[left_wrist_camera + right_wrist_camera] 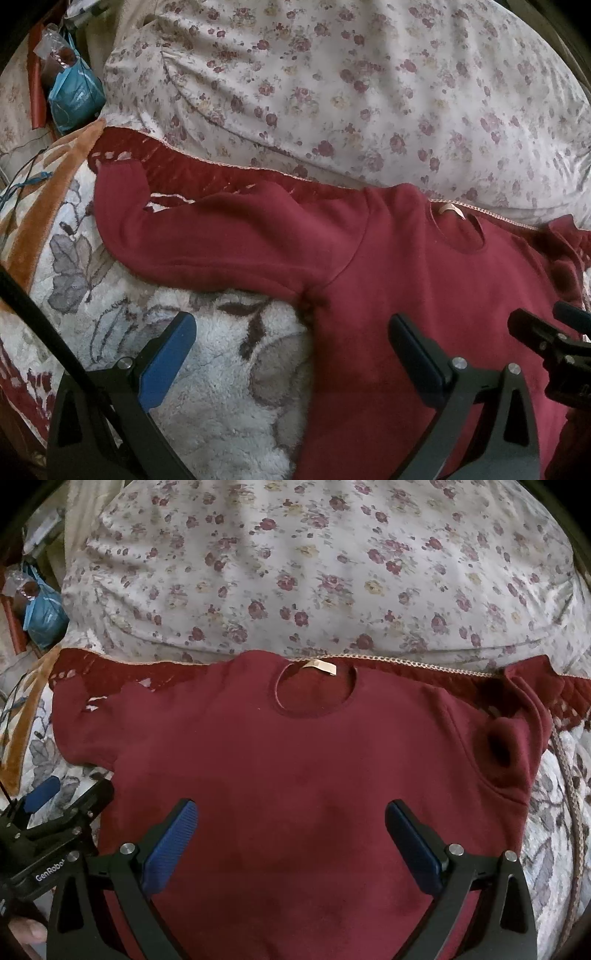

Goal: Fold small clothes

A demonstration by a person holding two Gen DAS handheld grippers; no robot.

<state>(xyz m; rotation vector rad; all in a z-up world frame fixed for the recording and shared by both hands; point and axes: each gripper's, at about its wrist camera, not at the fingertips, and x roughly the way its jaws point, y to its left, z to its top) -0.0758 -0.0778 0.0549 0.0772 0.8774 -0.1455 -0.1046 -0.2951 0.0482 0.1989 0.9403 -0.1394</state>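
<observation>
Bed blanket (554, 812) is carrying your soft, floppy sweatshirt (295, 760); both claws, left claw (291, 354) and right claw (291, 838), are hovering apart — try pinching the left-frame sleeve (207, 243).

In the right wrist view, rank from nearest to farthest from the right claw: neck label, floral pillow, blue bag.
From the right claw, open over the sweater:
1. Neck label, straight ahead at the collar.
2. Floral pillow, beyond the collar.
3. Blue bag, far left, past the pillow's corner.
</observation>
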